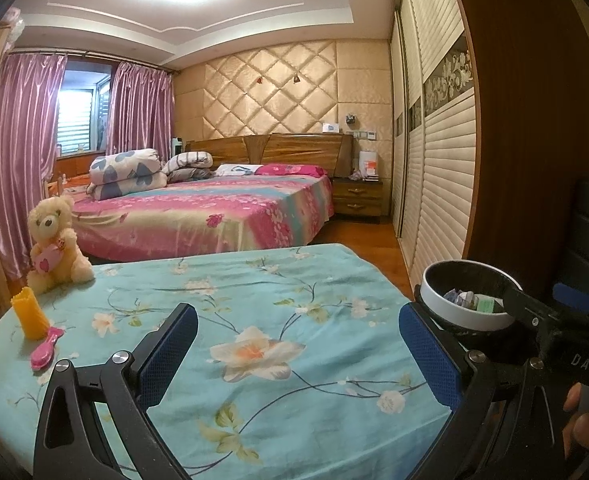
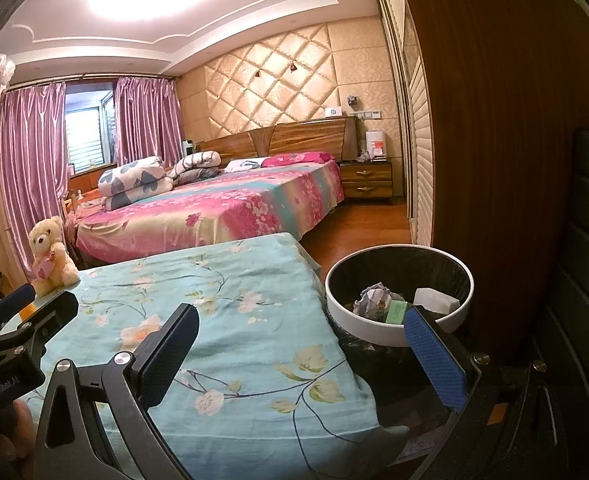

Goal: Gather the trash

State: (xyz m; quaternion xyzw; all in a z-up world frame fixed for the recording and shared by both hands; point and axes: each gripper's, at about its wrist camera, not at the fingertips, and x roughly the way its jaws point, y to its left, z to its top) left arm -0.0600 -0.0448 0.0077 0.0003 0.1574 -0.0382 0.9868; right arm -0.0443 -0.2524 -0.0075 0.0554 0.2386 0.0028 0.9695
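Observation:
A round white trash bin point(image 2: 398, 332) with a black liner stands on the floor to the right of the table; it also shows in the left wrist view point(image 1: 450, 312). Inside lie a crumpled paper ball point(image 2: 372, 298), a green packet point(image 2: 395, 312) and a white piece point(image 2: 434, 298). My left gripper point(image 1: 298, 344) is open and empty above the flowered turquoise tablecloth point(image 1: 254, 312). My right gripper point(image 2: 302, 344) is open and empty over the table's right edge, its right finger by the bin rim.
A teddy bear point(image 1: 54, 240), an orange cup point(image 1: 30, 314) and a pink brush point(image 1: 46, 350) sit at the table's left. A large bed point(image 1: 214, 208) lies beyond. A sliding wardrobe point(image 1: 434, 160) and a dark wood panel point(image 2: 494, 160) stand on the right.

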